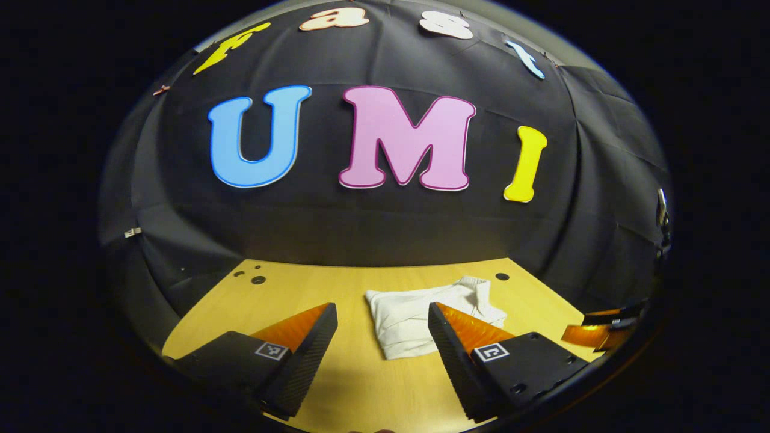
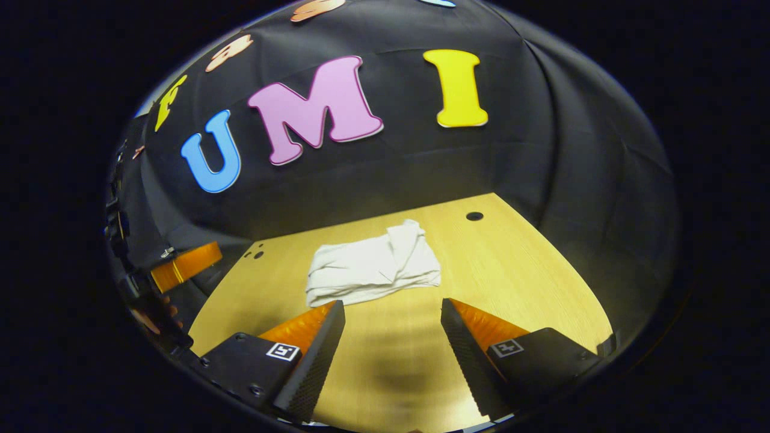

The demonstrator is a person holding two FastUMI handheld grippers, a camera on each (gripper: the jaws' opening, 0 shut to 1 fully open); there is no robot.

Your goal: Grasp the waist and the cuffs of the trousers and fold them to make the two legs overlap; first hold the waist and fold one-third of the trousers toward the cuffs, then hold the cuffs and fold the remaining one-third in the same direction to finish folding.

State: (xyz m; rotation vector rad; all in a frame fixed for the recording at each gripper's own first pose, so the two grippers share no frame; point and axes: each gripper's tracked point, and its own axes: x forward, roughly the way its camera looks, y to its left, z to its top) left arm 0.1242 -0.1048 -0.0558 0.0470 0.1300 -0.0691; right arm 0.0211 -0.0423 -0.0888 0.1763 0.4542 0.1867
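Observation:
The white trousers lie folded into a small bundle on the wooden table, a little past my left gripper. That gripper stands open above the table with nothing between its fingers; its right finger covers part of the bundle's near edge. In the right gripper view the same trousers rest just beyond my right gripper, which is open too and holds nothing. The right gripper shows at the far right of the left gripper view. The left gripper and a hand show at the left of the right gripper view.
Small round holes mark the table's far left, and one hole lies at the far right. The black cloth wall rises directly behind the table's back edge. Bare wood lies to the right of the trousers.

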